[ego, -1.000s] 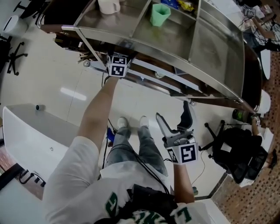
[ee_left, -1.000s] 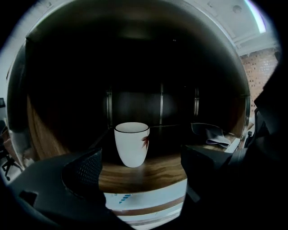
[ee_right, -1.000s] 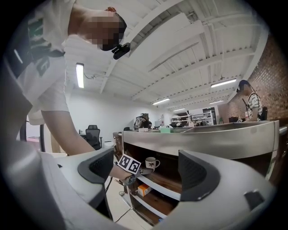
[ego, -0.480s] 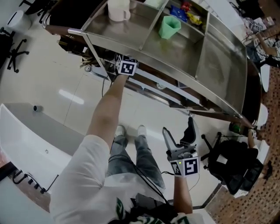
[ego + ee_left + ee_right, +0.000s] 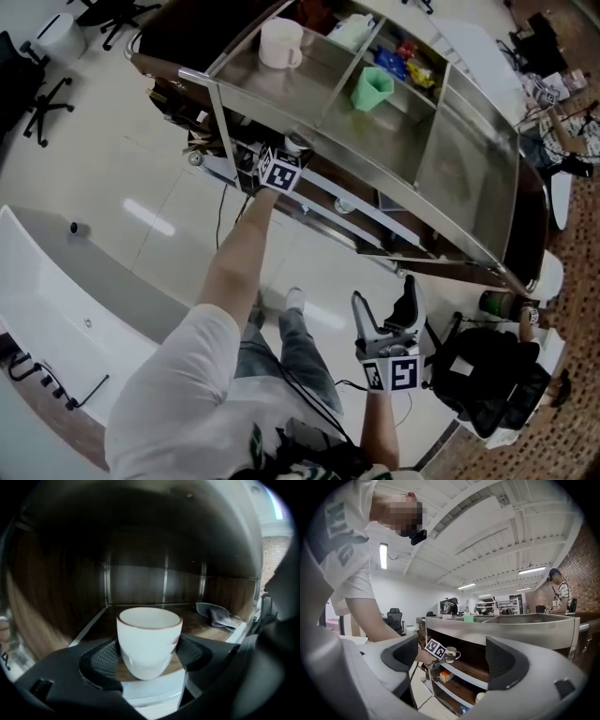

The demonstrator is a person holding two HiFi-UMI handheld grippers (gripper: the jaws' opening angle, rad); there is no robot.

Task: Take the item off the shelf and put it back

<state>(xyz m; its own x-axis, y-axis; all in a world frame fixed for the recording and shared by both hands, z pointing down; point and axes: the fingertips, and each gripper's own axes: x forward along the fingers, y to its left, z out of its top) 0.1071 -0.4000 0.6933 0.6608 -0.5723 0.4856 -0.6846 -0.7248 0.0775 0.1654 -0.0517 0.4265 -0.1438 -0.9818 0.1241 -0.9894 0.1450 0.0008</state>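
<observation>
A white cup [image 5: 149, 639] with a thin brown rim stands at the front edge of a dark wooden shelf [image 5: 93, 620]. My left gripper [image 5: 147, 657] has just been closing on it, and both ribbed pads [image 5: 105, 660] now press its sides. In the head view the left gripper [image 5: 289, 155] reaches under the steel top of the shelf unit [image 5: 469, 159]. The right gripper view shows that cup [image 5: 451, 654] beside the left gripper's marker cube [image 5: 435, 648]. My right gripper [image 5: 386, 298] hangs in front of the unit, open and empty, as also seen in its own view [image 5: 457, 660].
On the unit's steel top stand a white mug [image 5: 279, 43], a green cup [image 5: 372, 87] and snack packets [image 5: 403, 61]. A grey cloth [image 5: 215, 613] lies at the shelf's back right. Lower shelves hold an orange box [image 5: 446, 675]. Office chairs [image 5: 52, 98] stand around.
The head view has swung so that more of the steel top shows. The left gripper stays at the shelf front under the top. The right gripper has hardly moved.
</observation>
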